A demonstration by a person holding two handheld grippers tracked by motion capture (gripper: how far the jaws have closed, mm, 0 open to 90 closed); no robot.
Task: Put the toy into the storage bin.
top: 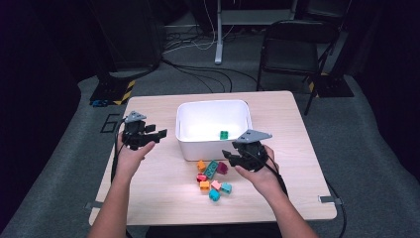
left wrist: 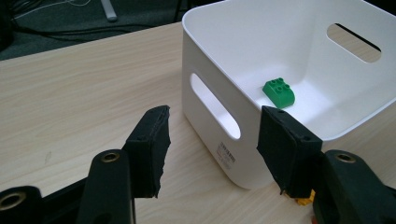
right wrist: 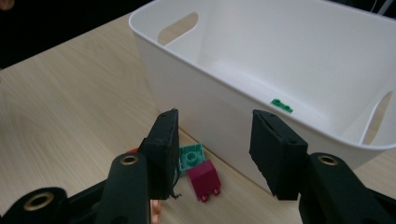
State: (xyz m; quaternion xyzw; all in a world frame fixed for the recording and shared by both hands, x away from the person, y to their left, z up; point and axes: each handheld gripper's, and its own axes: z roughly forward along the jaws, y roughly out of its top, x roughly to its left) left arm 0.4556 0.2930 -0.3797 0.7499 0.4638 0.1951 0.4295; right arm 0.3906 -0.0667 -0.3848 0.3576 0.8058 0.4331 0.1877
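A white bin stands mid-table with one green brick on its floor. In front of it lies a cluster of small bricks: orange, teal, magenta, red, pink and cyan. My left gripper hovers left of the bin, open and empty. In the left gripper view its jaws frame the bin's corner and the green brick. My right gripper is open beside the cluster. Its jaws stand empty above the magenta brick and teal brick.
The wooden table has bare surface left of the bricks and along its front edge. A black folding chair and a desk leg with cables stand on the floor behind the table.
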